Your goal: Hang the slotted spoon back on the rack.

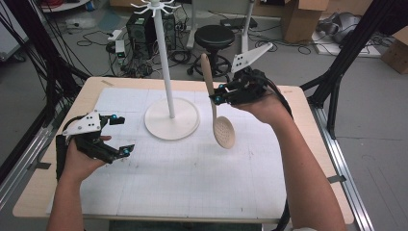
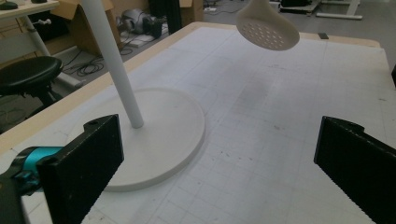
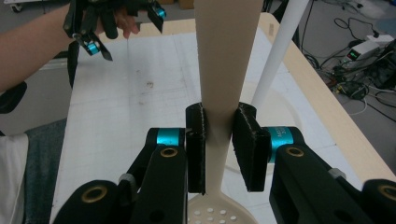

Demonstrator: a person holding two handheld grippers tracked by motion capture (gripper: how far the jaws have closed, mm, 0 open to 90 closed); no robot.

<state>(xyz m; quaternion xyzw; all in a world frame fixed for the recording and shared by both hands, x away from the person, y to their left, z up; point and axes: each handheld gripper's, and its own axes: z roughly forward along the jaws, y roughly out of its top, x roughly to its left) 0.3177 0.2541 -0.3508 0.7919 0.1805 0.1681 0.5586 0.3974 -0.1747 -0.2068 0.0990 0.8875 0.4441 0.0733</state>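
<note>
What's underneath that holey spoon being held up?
Under the spoon, held in the right tongs, lies only bare gridded mat. The spoon's own bowl covers a small patch of it.

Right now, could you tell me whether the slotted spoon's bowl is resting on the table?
No: in the high view the right gripper holds the slotted spoon by its handle, bowl hanging clear above the table.

Spoon [image 1: 219, 113]: matt beige, looks like smooth plastic, perforated bowl. Stand [image 1: 172, 118], centre frame: matt white, smooth. Mat [image 1: 192, 168]: paper-like white grid sheet, scuffed. Table [image 1: 308, 144] edge: pale wood. Jaw pads: black, ribbed, rubbery.
</note>
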